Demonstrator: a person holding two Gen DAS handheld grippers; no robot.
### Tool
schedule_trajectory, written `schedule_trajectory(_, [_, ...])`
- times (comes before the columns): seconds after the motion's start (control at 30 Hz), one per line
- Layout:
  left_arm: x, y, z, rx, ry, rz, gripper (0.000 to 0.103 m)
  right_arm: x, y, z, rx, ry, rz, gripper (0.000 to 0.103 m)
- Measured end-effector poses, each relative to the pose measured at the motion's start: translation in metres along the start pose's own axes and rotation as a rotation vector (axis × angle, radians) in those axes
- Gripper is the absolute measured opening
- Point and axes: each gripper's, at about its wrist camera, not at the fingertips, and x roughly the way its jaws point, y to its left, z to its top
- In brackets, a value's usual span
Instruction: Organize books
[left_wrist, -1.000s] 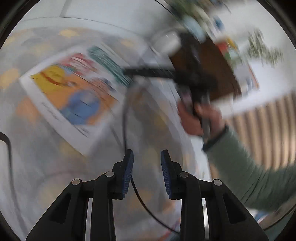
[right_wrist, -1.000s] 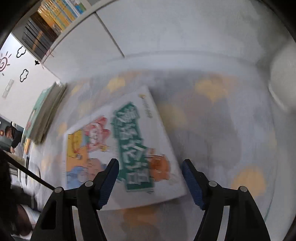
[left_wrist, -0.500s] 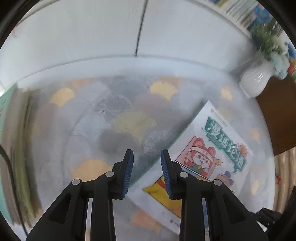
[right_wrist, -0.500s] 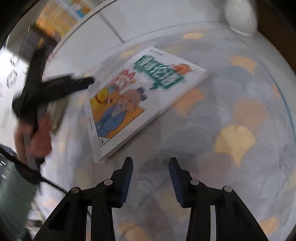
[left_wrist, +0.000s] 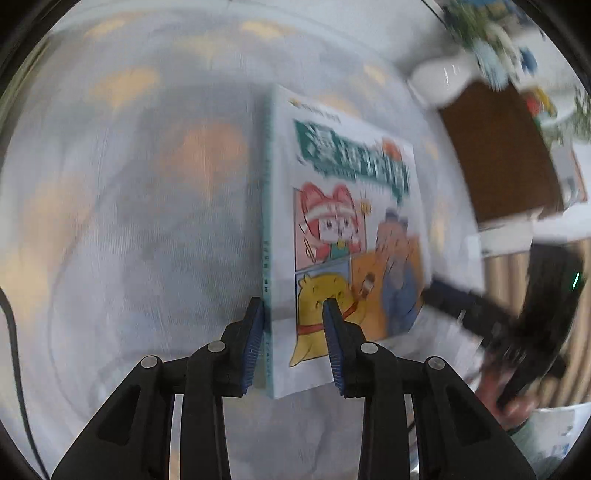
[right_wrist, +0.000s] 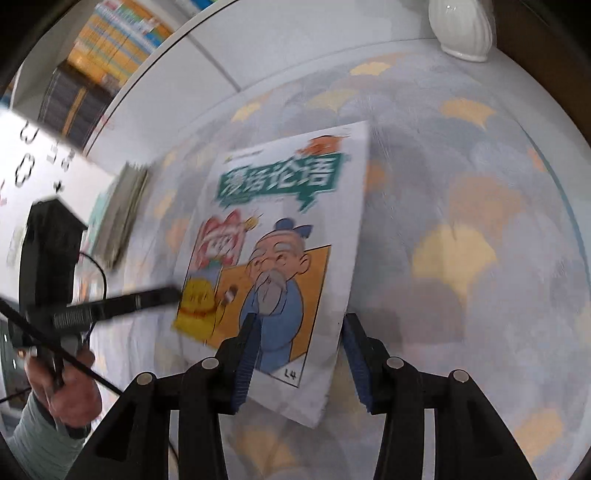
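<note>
the left gripper (left_wrist: 293, 325) points steeply down at a table. its two black fingers with blue ridged pads stand narrowly apart, around the near spine corner of a comic book (left_wrist: 347, 229). the left pad lies against the teal spine and the right pad sits on the cover over a yellow cartoon figure; motion blur makes it impossible to tell whether the pads truly press on the book.

the right gripper (right_wrist: 299, 354) also points down. its jaws are opening, with the near right corner of the same comic book (right_wrist: 291, 236) between them. the left pad overlaps the cover near a bearded cartoon man in blue, while the right pad stands just off the book's right edge, not pressing it.

the book has a white cover with a green title banner, a pink-haired character and an orange panel. it sits on a pale tablecloth (right_wrist: 461, 240) patterned with grey and yellow fan shapes, and seems tilted up off the cloth, though blur leaves that uncertain.

beyond the book, a white ribbed vase (right_wrist: 461, 29) stands at the table's far edge. to the left lies a stack of books (right_wrist: 123, 214), well apart from the comic. a shelf of colourful book spines (right_wrist: 110, 48) fills the far upper left. a hand (right_wrist: 62, 391) in a grey-green sleeve holds the left gripper's handle.
</note>
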Motion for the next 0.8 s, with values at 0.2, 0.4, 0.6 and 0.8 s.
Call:
schedule_trajectory(0.2, [-0.005, -0.008, -0.084, -0.079, 0.021, -0.068, 0.028, -0.016, -0.013, -0.062, -0.02, 0.094, 0.026, 0.045])
schedule_trajectory(0.4, [-0.004, 0.011, -0.101, -0.255, 0.007, -0.187, 0.028, -0.015, -0.013, -0.089, 0.054, 0.061, 0.007, 0.044])
schedule_trajectory(0.6, [0.002, 0.003, -0.104, -0.293, -0.037, -0.193, 0.028, -0.019, 0.006, -0.106, -0.042, 0.026, -0.086, 0.043])
schedule_trajectory(0.8, [-0.006, -0.008, -0.115, -0.261, -0.049, -0.231, 0.028, -0.023, -0.012, -0.109, 0.024, 0.016, -0.027, 0.043])
